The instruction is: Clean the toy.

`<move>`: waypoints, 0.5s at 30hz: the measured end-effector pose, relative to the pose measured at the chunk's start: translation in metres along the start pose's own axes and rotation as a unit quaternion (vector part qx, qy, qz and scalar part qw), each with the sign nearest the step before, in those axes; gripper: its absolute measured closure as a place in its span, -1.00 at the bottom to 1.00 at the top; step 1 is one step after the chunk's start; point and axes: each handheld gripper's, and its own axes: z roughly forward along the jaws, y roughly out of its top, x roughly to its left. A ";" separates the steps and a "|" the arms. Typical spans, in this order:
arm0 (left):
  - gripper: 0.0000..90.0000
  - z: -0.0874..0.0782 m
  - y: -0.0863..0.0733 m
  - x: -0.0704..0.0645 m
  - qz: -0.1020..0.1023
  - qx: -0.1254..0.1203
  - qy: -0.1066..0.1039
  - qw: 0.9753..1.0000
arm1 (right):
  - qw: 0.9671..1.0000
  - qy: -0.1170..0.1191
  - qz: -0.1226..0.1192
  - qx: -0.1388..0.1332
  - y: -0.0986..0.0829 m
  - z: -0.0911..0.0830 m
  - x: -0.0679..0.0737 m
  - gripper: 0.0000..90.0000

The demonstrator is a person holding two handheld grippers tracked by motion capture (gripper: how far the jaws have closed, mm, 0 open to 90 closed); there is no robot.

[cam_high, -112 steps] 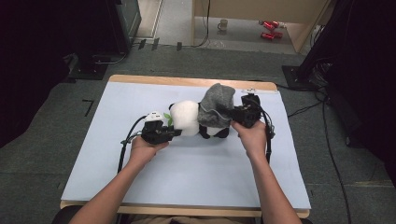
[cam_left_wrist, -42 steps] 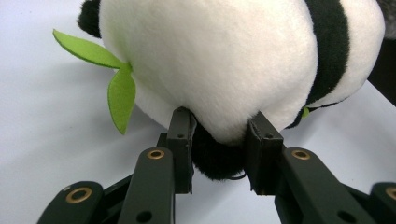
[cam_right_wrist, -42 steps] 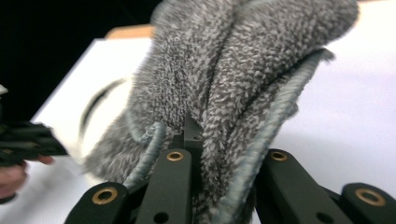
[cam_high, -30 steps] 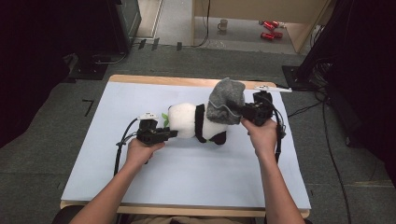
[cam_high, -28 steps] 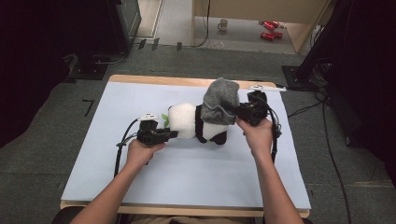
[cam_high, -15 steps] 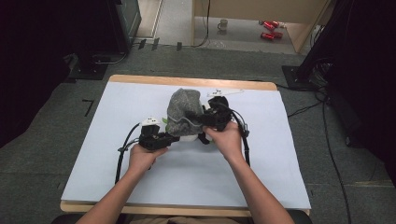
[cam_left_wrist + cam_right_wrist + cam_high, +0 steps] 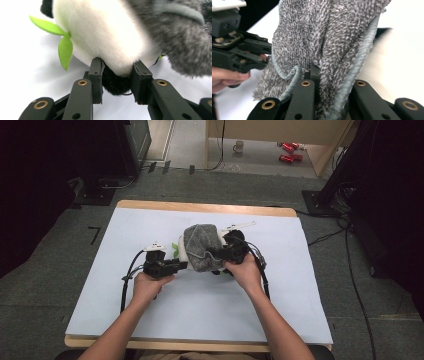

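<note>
Our left tongs [image 7: 116, 75] clamped on the plush panda's [image 7: 105, 37] black limb, our right tongs [image 7: 329, 82] pinching the grey towel [image 7: 324, 37] draped over it, on the white surface [image 7: 200, 305]

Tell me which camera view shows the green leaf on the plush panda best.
The left gripper view: the green leaf appears large and sharp there, two bright felt blades sticking out from the plush panda. In the high view it is a tiny green speck beside the panda, left of the grey towel.
</note>
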 end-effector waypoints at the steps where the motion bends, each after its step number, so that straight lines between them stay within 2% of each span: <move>1: 0.48 0.000 0.001 0.000 0.001 0.000 -0.001 1.000 | 1.000 0.002 0.007 -0.004 -0.001 -0.002 -0.003 0.79; 3: 0.48 0.001 0.003 0.001 0.006 0.001 0.000 1.000 | 1.000 -0.004 0.007 -0.010 -0.002 -0.010 -0.008 0.79; 5: 0.48 0.002 0.005 0.004 0.007 0.001 -0.003 1.000 | 1.000 -0.013 -0.004 -0.018 -0.004 -0.016 -0.013 0.79; 8: 0.48 0.003 0.007 0.009 0.003 0.000 -0.007 1.000 | 0.999 -0.014 0.014 -0.030 -0.008 -0.026 -0.022 0.79; 15: 0.48 0.006 0.014 0.013 0.000 0.008 -0.008 1.000 | 0.996 -0.038 0.054 -0.053 -0.021 -0.051 -0.046 0.78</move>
